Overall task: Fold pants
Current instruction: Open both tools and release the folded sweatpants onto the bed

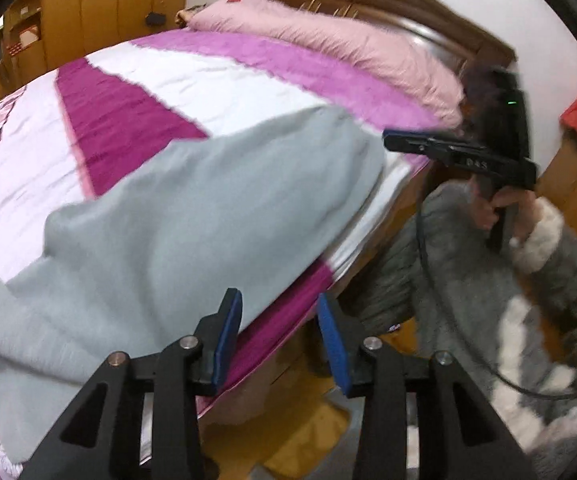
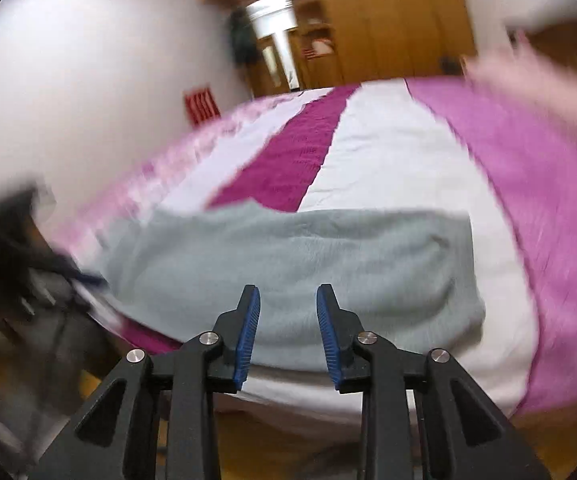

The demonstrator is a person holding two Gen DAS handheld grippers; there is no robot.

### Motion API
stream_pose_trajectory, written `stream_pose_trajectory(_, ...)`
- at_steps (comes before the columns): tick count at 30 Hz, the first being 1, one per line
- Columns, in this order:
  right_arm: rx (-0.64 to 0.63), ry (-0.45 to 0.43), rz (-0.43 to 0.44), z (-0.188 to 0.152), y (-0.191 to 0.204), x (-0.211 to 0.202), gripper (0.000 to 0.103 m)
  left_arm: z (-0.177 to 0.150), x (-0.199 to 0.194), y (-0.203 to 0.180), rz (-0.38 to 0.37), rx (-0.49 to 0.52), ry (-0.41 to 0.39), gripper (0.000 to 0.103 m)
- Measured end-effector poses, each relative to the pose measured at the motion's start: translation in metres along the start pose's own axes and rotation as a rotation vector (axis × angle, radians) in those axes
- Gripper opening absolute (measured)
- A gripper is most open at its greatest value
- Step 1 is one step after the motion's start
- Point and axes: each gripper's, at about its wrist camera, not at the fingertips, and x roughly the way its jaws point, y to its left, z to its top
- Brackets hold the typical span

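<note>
The grey-green fleece pants (image 1: 176, 216) lie folded on the pink and white bedspread, near the bed's side edge. In the right wrist view the pants (image 2: 296, 272) form a wide band just beyond my fingers. My left gripper (image 1: 280, 312) is open and empty, held off the bed edge beside the pants. My right gripper (image 2: 286, 308) is open and empty, just short of the pants' near edge. The right gripper (image 1: 392, 140) also shows in the left wrist view, in the person's hand past the pants' far end.
The bed (image 1: 128, 92) has a pink pillow (image 1: 328, 40) and a wooden headboard (image 1: 428, 20). Wooden wardrobes (image 1: 100, 0) stand behind it. The person in a grey fleece jacket (image 1: 508, 300) stands beside the bed. A doorway (image 2: 276, 40) lies beyond the bed.
</note>
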Motion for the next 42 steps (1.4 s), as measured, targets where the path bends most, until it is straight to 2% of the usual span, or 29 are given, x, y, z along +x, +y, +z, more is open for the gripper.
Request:
stream_pose_trajectory(3,0.156,-0.034,-0.062,0.000,-0.037,-0.016,0.031,0.020,0.002,-0.012,0.010,0.038,-0.036,0.048)
stream_pose_trajectory(5,0.303,-0.019,-0.071,0.000,-0.066,-0.018,0.031,0.031,0.011,-0.015,0.030,0.050,-0.053,0.051)
stream_pose_trajectory(7,0.478,-0.006,-0.025,-0.004,-0.098,-0.014,0.031,0.042,0.031,-0.016,0.062,0.053,-0.069,0.051)
stream_pose_trajectory(10,0.584,-0.020,0.024,-0.015,-0.121,-0.006,0.031,0.049,0.065,-0.010,0.095,0.018,-0.055,0.051)
stream_pose_trajectory(14,0.623,0.043,-0.006,-0.023,-0.129,0.018,0.031,0.042,0.094,0.003,0.082,-0.079,-0.032,0.051)
stream_pose_trajectory(18,0.632,0.045,0.008,-0.031,-0.132,0.025,0.031,0.026,0.094,0.012,0.069,-0.131,-0.041,0.051)
stream_pose_trajectory(20,0.647,0.010,0.011,-0.032,-0.135,0.023,0.011,0.021,0.091,0.015,0.064,-0.134,-0.040,0.051)
stream_pose_trajectory(23,0.658,-0.008,0.024,-0.035,-0.141,0.022,0.009,0.015,0.087,0.019,0.062,-0.146,-0.043,0.050)
stream_pose_trajectory(25,0.649,-0.003,-0.016,-0.036,-0.137,0.021,0.008,0.012,0.085,0.021,0.061,-0.165,-0.051,0.050)
stream_pose_trajectory(33,0.663,-0.015,-0.073,-0.047,-0.134,0.011,0.008,0.011,0.087,0.013,0.104,-0.129,-0.054,0.050)
stream_pose_trajectory(38,0.693,0.058,-0.120,-0.050,-0.142,0.027,0.011,0.010,0.089,0.011,0.117,-0.118,-0.051,0.050)
stream_pose_trajectory(41,0.760,0.044,-0.083,-0.054,-0.146,0.020,0.021,0.009,0.084,0.011,0.115,-0.136,-0.064,0.050)
stream_pose_trajectory(42,0.774,0.046,-0.077,-0.056,-0.146,0.018,0.027,0.008,0.080,0.011,0.111,-0.147,-0.072,0.050)
